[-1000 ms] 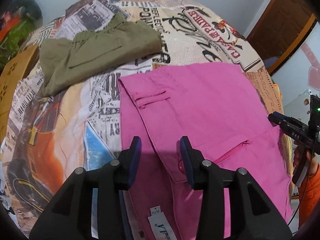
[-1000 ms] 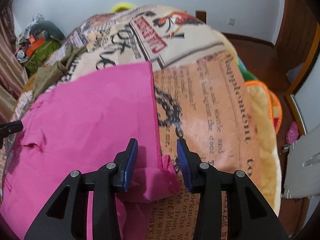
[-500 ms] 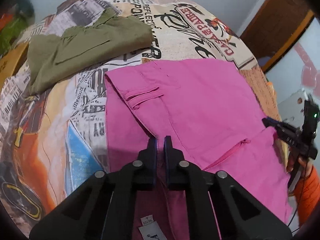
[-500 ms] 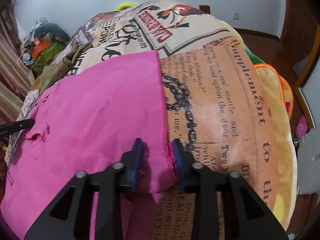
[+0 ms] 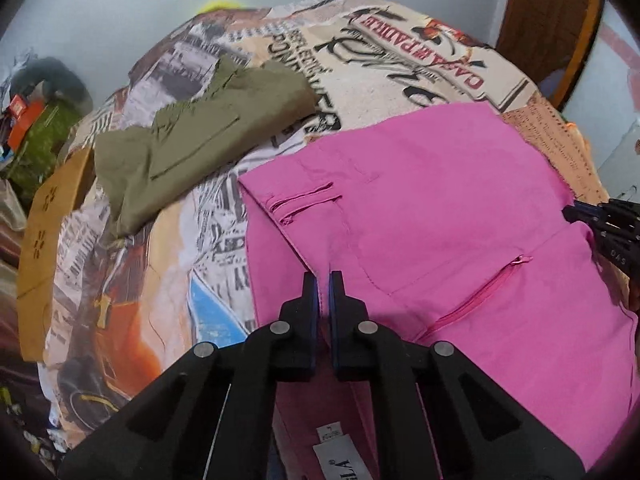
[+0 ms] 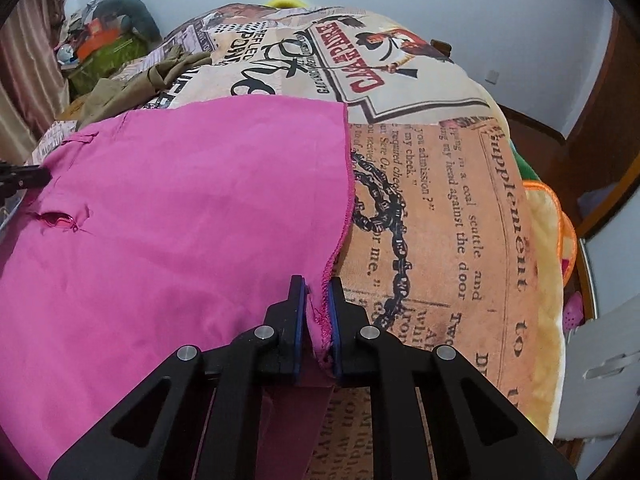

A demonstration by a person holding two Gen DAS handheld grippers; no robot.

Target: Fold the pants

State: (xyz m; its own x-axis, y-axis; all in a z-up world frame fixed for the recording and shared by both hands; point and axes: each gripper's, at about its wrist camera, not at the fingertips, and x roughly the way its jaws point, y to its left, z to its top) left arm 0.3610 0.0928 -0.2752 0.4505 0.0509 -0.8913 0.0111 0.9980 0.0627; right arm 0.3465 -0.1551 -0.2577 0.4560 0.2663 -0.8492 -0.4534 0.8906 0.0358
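Left wrist view. Left gripper (image 5: 324, 280): black frame, blue-lined jaws drawn together and clamped on a fold of the pink pants (image 5: 440, 216) near the waist end. The pants lie spread across the bed (image 5: 384, 80), which carries a cover printed with newspaper text and pictures. On the pants: a welt pocket toward the far left, a zipped pocket (image 5: 480, 292) to the right of the jaws, and a white label (image 5: 340, 456) at the bottom edge of the view. Olive-green trousers (image 5: 192, 140): lying crumpled on the bed beyond the pink pants and to their left, apart from them. A brown cardboard piece (image 5: 48, 240) sits at the bed's left edge. Right gripper (image 5: 608, 224): seen only in part at the right edge, its tip at the far edge of the pink cloth.

Right wrist view. Right gripper (image 6: 318, 292): jaws closed tight on the stitched hem edge of the pink pants (image 6: 180, 220), with a pinch of cloth bunched between them. The hem runs away from the jaws toward the far side of the bed (image 6: 460, 200). The olive-green trousers (image 6: 152, 76) lie beyond the pink cloth at the upper left. A heap of mixed items (image 6: 100, 36) stands off the bed's far left corner; its contents cannot be told apart. The left gripper's tip (image 6: 24, 178) shows at the left edge, against the pink cloth.
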